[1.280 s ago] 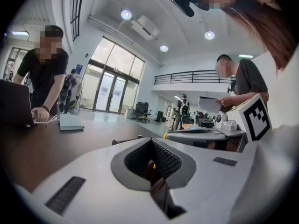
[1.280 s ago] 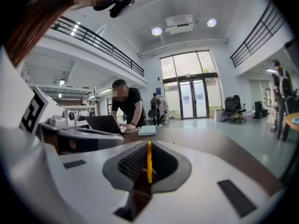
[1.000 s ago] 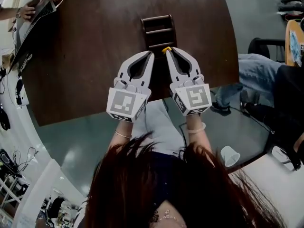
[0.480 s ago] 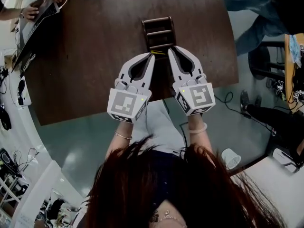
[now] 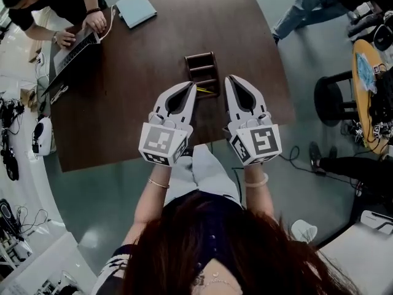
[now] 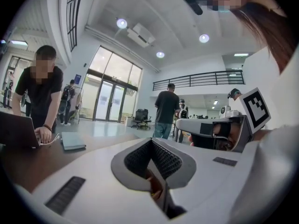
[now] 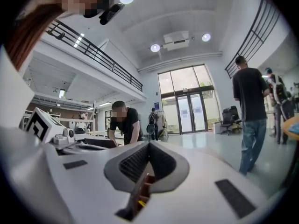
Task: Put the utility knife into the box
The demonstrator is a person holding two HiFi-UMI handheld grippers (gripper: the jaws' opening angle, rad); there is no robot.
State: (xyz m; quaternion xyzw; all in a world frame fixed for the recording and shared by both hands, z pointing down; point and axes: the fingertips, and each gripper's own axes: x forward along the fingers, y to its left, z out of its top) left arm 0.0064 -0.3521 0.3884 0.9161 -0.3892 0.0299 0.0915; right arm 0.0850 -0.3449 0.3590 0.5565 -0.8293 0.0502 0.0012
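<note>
A dark wooden box (image 5: 201, 65) with several compartments stands on the brown table (image 5: 123, 103). The yellow utility knife (image 5: 206, 91) lies across its nearest compartment. My left gripper (image 5: 194, 86) hovers just left of the box's near end and is shut with nothing in it. My right gripper (image 5: 228, 78) is just right of the box, also shut and empty. In the left gripper view the jaws (image 6: 150, 141) meet at their tips, and in the right gripper view the jaws (image 7: 149, 143) do too. Bits of brown box and yellow show below them.
A person leans over a laptop (image 5: 72, 51) at the table's far left, with a light blue notebook (image 5: 136, 9) beside it. The table's near edge runs under my grippers. A black stool (image 5: 334, 97) and standing people are off to the right.
The right gripper had the yellow knife at its tips over the box; the knife now lies in the box. Both grippers have drawn back toward me, and the head view has shifted.
</note>
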